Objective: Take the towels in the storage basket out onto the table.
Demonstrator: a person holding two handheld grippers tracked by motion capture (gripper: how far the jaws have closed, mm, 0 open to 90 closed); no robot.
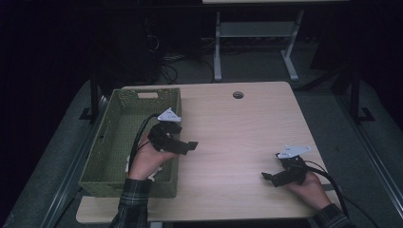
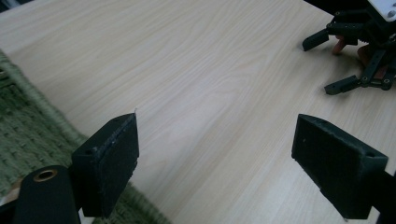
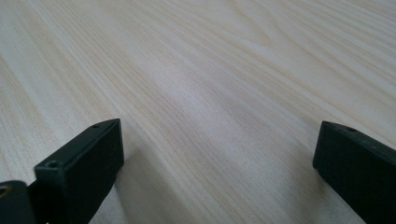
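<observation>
The green basket [image 1: 119, 137] sits at the desk's [image 1: 237, 133] left edge. My left claw [image 1: 183, 142] hovers at its right rim, jaws spread wide and empty. My right claw [image 1: 273, 176] is well apart, low over the bare desk, also released.

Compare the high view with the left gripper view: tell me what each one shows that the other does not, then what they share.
The high view alone shows the whole green perforated basket with its handle slot, the round cable hole in the table, the person's plaid sleeves, the left gripper from above, and the floor with a second table's legs behind.

The left gripper view alone shows that gripper's own two black pads close up, spread wide apart with bare wood between them.

Both show the light wooden table, part of the basket, and the right gripper, open.
</observation>
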